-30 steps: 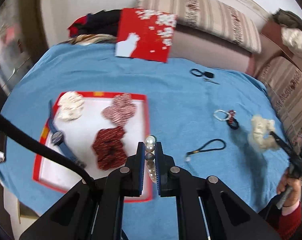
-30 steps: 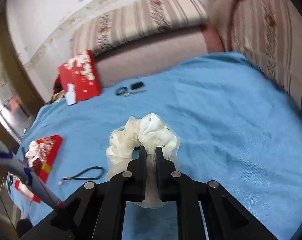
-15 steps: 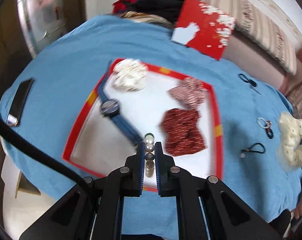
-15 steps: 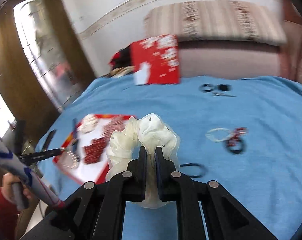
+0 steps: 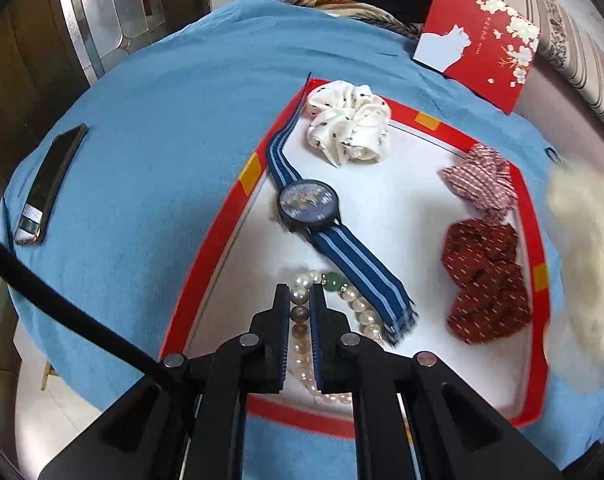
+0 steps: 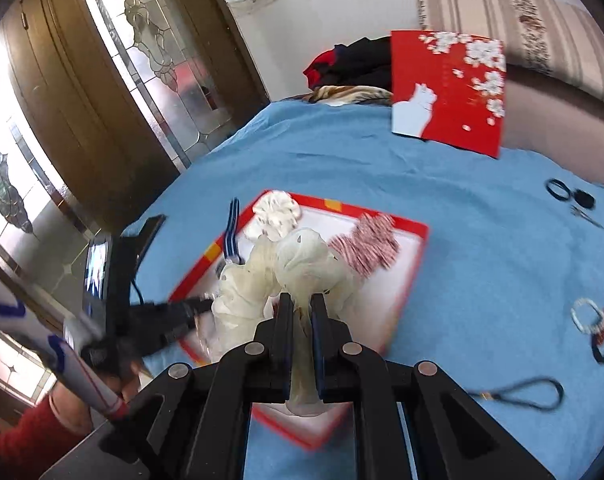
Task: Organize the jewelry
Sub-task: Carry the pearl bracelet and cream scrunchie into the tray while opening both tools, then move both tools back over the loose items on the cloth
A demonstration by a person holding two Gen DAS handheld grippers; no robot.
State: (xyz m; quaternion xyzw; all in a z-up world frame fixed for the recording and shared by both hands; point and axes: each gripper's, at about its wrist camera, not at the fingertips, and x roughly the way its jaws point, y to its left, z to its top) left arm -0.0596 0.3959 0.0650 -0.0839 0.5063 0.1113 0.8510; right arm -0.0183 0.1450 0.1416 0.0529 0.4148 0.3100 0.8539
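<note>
A blue cloth [image 5: 150, 152] is seen covering the desk, and a red-rimmed tray [image 5: 218, 236] with a white floor is lying on it. A red card with a white cat [image 6: 447, 92] is being propped at the far edge of the desk, against the sofa. A dark phone [image 5: 48, 186] is lying on the cloth, well apart from the tray on its left. Inside the tray, a blue striped watch [image 5: 309, 206] is stretching along the left side, a white spotted scrunchie [image 5: 347, 124] is sitting at the far end, and a red-and-white scrunchie [image 5: 481, 180] and a dark red scrunchie [image 5: 485, 280] are lying along the right side. A cream scrunchie [image 6: 290, 272] is being held over the tray by the right gripper [image 6: 300, 316], whose fingers are nearly closed and pinching the fabric. A pearl bracelet [image 5: 361, 308] with a green bead is being gripped by the left gripper [image 5: 300, 308], its fingers closed on the beads, while the rest of the strand is resting on the tray floor beside the watch strap. A black cord loop [image 6: 529, 392] and a small beaded ring [image 6: 589, 316] are lying on the cloth to the right of the tray
</note>
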